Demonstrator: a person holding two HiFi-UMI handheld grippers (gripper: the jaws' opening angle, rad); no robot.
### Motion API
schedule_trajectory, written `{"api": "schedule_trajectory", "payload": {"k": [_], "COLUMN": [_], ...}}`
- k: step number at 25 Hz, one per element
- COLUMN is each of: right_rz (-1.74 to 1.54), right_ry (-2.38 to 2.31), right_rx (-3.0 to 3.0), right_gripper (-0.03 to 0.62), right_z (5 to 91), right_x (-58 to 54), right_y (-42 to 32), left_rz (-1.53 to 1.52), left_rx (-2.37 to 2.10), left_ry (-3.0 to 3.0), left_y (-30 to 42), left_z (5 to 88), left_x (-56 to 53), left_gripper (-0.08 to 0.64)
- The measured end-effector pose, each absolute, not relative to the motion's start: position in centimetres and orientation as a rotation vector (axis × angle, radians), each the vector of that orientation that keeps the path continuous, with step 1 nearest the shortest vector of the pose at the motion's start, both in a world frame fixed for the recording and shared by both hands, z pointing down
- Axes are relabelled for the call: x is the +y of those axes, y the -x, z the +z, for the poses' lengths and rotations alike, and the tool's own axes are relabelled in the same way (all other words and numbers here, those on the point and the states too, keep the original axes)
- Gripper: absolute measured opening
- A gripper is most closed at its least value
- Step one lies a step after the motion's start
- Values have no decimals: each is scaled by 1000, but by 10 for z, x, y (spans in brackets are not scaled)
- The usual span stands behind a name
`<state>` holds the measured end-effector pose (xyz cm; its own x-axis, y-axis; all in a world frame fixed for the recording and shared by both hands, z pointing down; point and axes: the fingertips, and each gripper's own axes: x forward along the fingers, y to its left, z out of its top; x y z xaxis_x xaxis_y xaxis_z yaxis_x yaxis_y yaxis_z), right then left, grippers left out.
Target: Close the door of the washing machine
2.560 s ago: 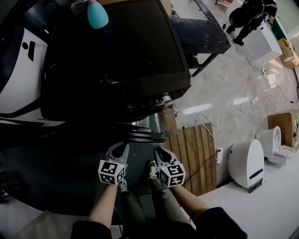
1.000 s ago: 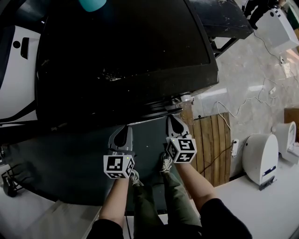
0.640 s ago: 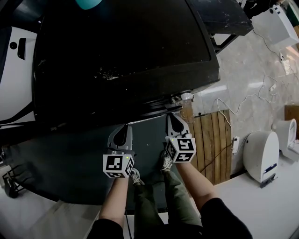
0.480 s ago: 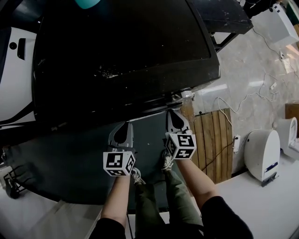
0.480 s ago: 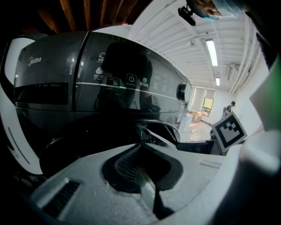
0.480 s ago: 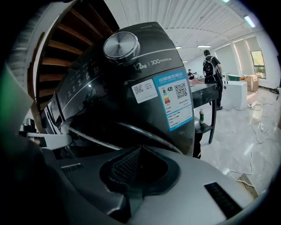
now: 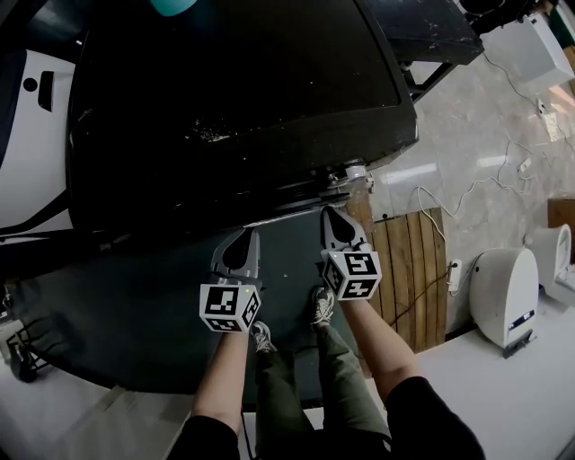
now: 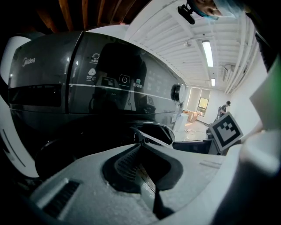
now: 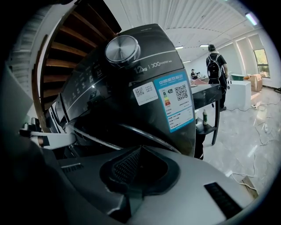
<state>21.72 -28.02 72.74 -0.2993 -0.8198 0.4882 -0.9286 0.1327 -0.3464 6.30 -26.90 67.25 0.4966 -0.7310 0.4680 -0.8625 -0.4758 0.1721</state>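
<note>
Left gripper (image 7: 243, 237) closed, empty | right gripper (image 7: 335, 218) same | door (image 9: 151, 134) just ahead of tips

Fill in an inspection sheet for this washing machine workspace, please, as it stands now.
Surface: marble floor, with a wooden slatted panel beside the machine.
Job's things: black washing machine; its door rim shows, but whether it is latched cannot be told.
Clutter: teal object at the machine's far edge.
Grippers: left gripper and right gripper, fingers shut, holding nothing, near the machine's front.
Cables: white cables and power strip on the floor.
Surroundings: white appliance; person with backpack farther off.
</note>
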Motion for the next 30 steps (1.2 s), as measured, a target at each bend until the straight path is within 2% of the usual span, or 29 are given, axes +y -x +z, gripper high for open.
{"api": "schedule_trajectory", "payload": {"k": [13, 30], "right_rz": [860, 724], "right_ry": [-1889, -2134], "right_rx": [-2171, -2181], "right_gripper": [2, 0], "right_z": [657, 523], "right_x": [-216, -67], "right_y": [-223, -182], "left_rz": [484, 486], "left_rx": [-1245, -1064], "left_ry": [-2446, -2588], "left_y": [-53, -5], "left_z": [634, 548], "left_x": [-226, -93], "left_gripper": [12, 12]}}
